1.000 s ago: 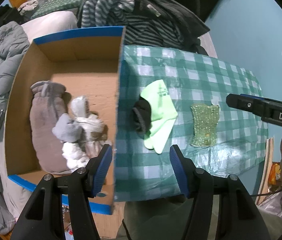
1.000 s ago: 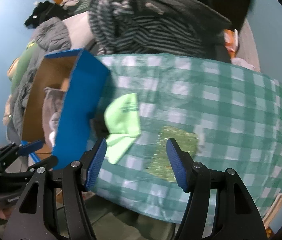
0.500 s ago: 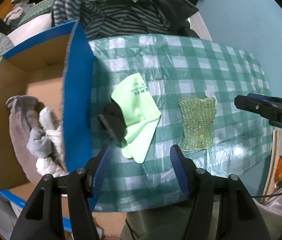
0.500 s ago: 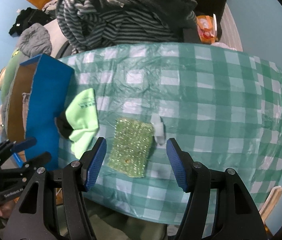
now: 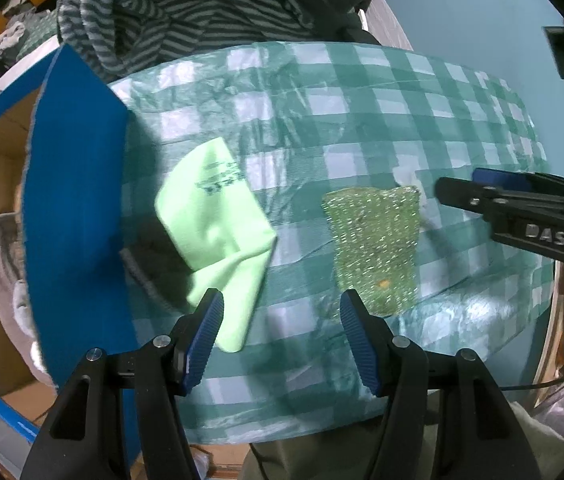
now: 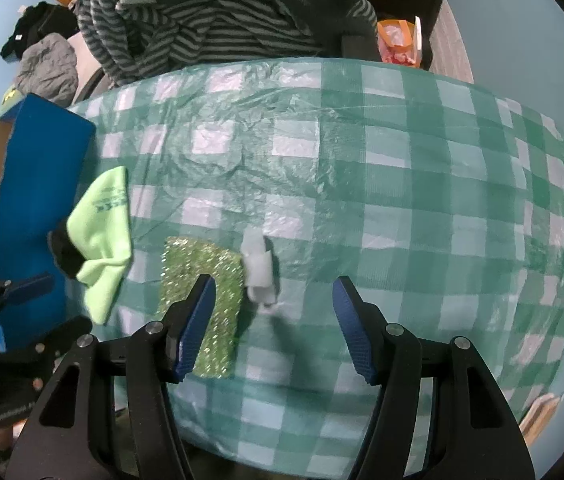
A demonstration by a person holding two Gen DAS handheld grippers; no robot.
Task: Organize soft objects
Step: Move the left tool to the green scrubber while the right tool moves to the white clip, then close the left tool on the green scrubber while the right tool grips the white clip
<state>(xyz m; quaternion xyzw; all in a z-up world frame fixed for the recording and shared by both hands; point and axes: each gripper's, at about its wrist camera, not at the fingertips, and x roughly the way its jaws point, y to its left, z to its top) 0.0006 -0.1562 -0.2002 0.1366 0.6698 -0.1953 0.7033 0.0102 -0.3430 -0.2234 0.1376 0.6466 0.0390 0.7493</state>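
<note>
A light green cloth (image 5: 218,232) lies on the green checked table (image 5: 361,120) beside a dark sock (image 5: 154,256), both next to the blue cardboard box (image 5: 74,200). A glittery green sponge cloth (image 5: 373,240) lies to the right, with a small white piece (image 6: 258,264) at its edge. My left gripper (image 5: 282,320) is open above the table's near edge, between the cloth and the sponge cloth. My right gripper (image 6: 274,312) is open just in front of the white piece; it also shows at the right of the left wrist view (image 5: 481,196). The cloth (image 6: 106,240) and sponge cloth (image 6: 202,288) show in the right wrist view too.
The box holds grey and white soft items (image 5: 2,240). A striped grey garment (image 6: 210,28) is piled behind the table. An orange bag (image 6: 397,40) sits at the back right. A blue wall lies to the right.
Both grippers have moved right along the table, away from the box. The right gripper now faces the white piece and sponge cloth. Both stay open.
</note>
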